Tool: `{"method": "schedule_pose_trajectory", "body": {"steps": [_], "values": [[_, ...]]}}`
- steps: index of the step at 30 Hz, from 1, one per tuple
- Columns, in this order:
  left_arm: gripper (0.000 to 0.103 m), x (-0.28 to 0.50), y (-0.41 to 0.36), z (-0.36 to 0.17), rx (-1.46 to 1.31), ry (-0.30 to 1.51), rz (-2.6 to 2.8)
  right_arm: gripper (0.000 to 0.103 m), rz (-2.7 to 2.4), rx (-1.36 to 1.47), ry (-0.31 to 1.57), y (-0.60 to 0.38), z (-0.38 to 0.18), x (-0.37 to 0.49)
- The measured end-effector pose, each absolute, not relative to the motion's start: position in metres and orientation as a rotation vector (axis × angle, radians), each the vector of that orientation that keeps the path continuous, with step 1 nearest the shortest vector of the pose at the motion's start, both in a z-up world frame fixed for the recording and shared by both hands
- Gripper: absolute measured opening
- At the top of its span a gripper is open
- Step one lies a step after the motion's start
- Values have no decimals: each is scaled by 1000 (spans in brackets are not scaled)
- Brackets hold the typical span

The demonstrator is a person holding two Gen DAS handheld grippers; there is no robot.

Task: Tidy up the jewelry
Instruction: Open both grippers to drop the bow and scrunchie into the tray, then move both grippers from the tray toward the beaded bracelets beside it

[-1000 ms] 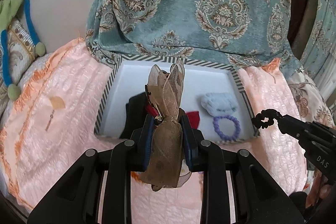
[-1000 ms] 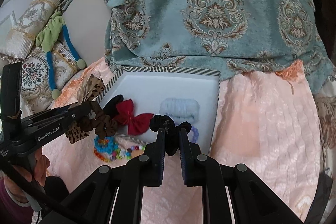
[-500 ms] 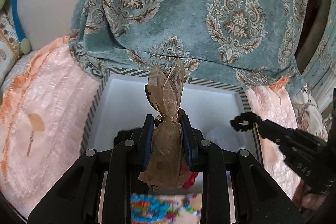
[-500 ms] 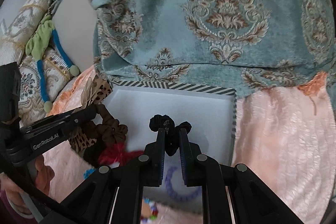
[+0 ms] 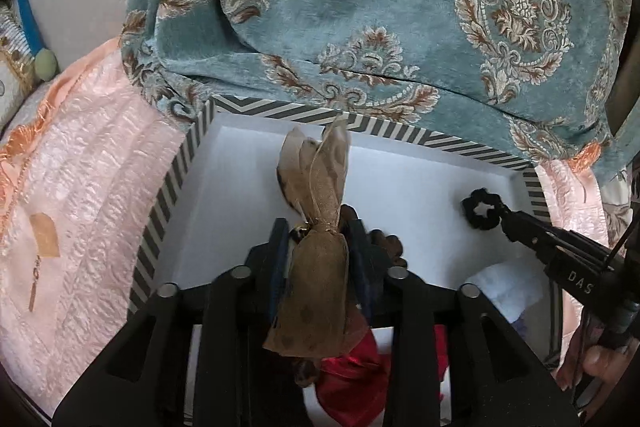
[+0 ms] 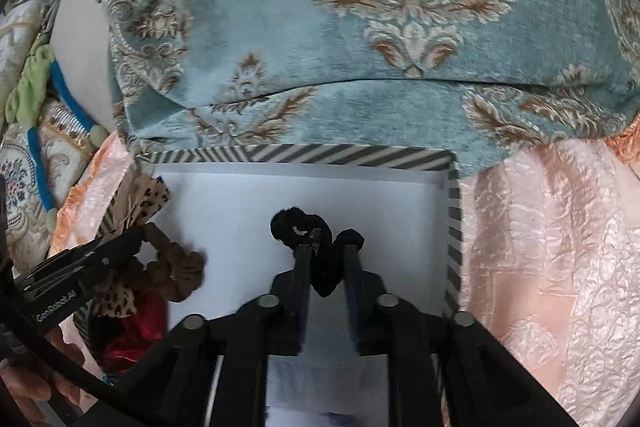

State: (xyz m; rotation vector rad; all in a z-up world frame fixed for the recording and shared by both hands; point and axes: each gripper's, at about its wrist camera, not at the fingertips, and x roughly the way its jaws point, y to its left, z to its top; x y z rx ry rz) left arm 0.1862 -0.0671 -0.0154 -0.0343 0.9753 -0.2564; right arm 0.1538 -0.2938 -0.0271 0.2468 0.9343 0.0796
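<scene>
A teal drape (image 5: 360,7) with a cream-and-rust pattern fills the back of both views, and it hangs down to the far edge of the box. Under everything lies a peach quilt (image 5: 92,187), which spreads out to either side.

On that quilt sits the box (image 5: 256,109), white inside with a grey-striped rim. Both of your tools hang over it, pointing steeply down into it.

Your left gripper (image 5: 318,231) has the tan bow (image 5: 316,227) between its blue pads. Its jaws have just been opening, and there is a gap between the bow's knot and each pad, so the grip looks let go, though the bow has not dropped. Brown ruffled fabric (image 6: 176,267) shows at that gripper's tip in the right view, just above the box floor. A red bow (image 5: 352,387) lies in the box below it.

Your right gripper (image 6: 324,251) has the black scrunchie (image 6: 304,227) at its fingertips. These jaws have also just been opening. The scrunchie hangs between them and its loop sits against the left finger; you cannot tell whether the pads grip it.

A pale blue scrunchie (image 5: 508,291) rests near the right wall of the box.
</scene>
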Motion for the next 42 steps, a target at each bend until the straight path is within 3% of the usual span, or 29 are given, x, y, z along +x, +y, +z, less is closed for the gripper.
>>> {"method": "schedule_pose_trajectory", "body": {"steps": [1,2,4,21,25,42], "values": [[44,185,-65,-15,-36,970,-255,37,82,254,931,-295,-26,151],[52,183,-63,-13,-44,962,-253,40,88,265,921,-297,-24,147],[55,179,-59,-9,-63,950,-253,40,89,266,901,-297,-18,138],[56,61,-43,35,6,821,-211,46,91,165,835,-252,28,25],[56,35,-41,43,28,797,-205,60,81,176,813,-246,38,3],[56,-26,-30,57,14,751,-178,60,39,138,778,-222,53,-58]]}}
